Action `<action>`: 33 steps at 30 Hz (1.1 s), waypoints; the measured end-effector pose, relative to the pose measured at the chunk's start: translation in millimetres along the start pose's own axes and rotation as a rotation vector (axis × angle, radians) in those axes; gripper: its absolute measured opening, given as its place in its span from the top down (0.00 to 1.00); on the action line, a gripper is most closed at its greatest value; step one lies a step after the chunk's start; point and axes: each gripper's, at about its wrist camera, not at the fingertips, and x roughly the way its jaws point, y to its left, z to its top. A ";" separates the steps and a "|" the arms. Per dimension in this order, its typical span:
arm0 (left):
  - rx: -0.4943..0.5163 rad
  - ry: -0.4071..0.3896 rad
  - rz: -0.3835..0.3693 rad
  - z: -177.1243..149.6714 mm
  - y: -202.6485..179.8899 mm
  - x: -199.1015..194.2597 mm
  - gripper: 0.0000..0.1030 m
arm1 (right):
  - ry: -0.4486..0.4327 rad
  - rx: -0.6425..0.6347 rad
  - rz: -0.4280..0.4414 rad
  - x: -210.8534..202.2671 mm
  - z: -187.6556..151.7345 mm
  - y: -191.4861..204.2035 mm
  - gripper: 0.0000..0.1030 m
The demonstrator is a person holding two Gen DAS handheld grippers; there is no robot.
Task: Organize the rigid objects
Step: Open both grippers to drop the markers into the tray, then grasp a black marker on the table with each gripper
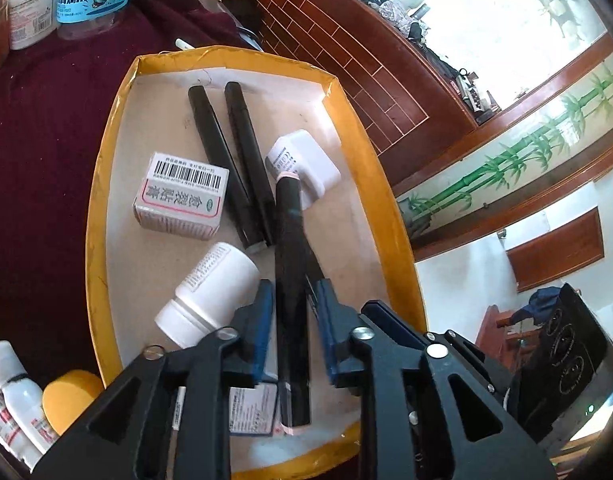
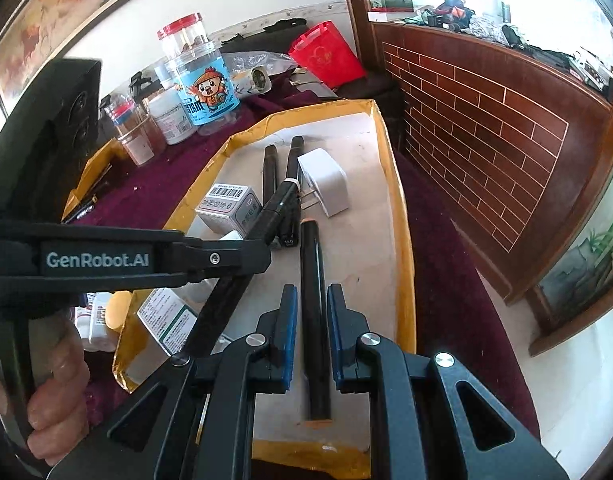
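i'm working over the yellow-rimmed tray (image 1: pixel 106 184), which sits on a dark red cloth (image 1: pixel 38 152). my left gripper (image 1: pixel 292 300) has a black marker (image 1: pixel 291 280) between its blue pads, but there are slivers of gap on both sides, so i read those jaws as open around it, not clamping. the marker's far end leans on the white charger plug (image 1: pixel 306 164), just right of two black markers (image 1: pixel 230 164) lying side by side toward the far end. a small white medicine box (image 1: pixel 182 196) sits left of them and a white pill bottle (image 1: pixel 210 288) lies on its side near my left pad.

my right gripper (image 2: pixel 311 320) carries another black marker (image 2: pixel 314 320) along its fingers; the pads look close but a thin gap shows each side. with the jaws this narrow i take it as closed on the marker, holding it above the near part of the tray.

both grippers point steeply down and away from me. in the right view a hand (image 2: pixel 54 392) wraps the left gripper's handle at near left.

to do this step well, i'd let the left marker settle flat and parallel to the pair, clear of the plug, then back out straight along its length so the pads don't drag it or bump the bottle. next i'd lay the right marker beside them.
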 end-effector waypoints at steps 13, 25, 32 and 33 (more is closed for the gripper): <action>0.041 -0.055 -0.034 -35.6 2.7 -51.5 0.58 | -0.046 0.028 0.073 -29.2 -18.1 17.4 0.86; 0.044 -0.169 0.108 -94.9 79.5 -148.8 0.58 | -0.021 -0.123 0.176 -29.0 -36.7 102.6 0.77; -0.028 -0.180 0.244 -134.2 156.5 -162.1 0.53 | 0.049 -0.201 0.215 -7.6 -56.5 145.1 0.77; -0.045 -0.175 0.240 -134.0 162.9 -160.2 0.53 | 0.061 -0.210 0.221 -4.2 -59.0 150.3 0.77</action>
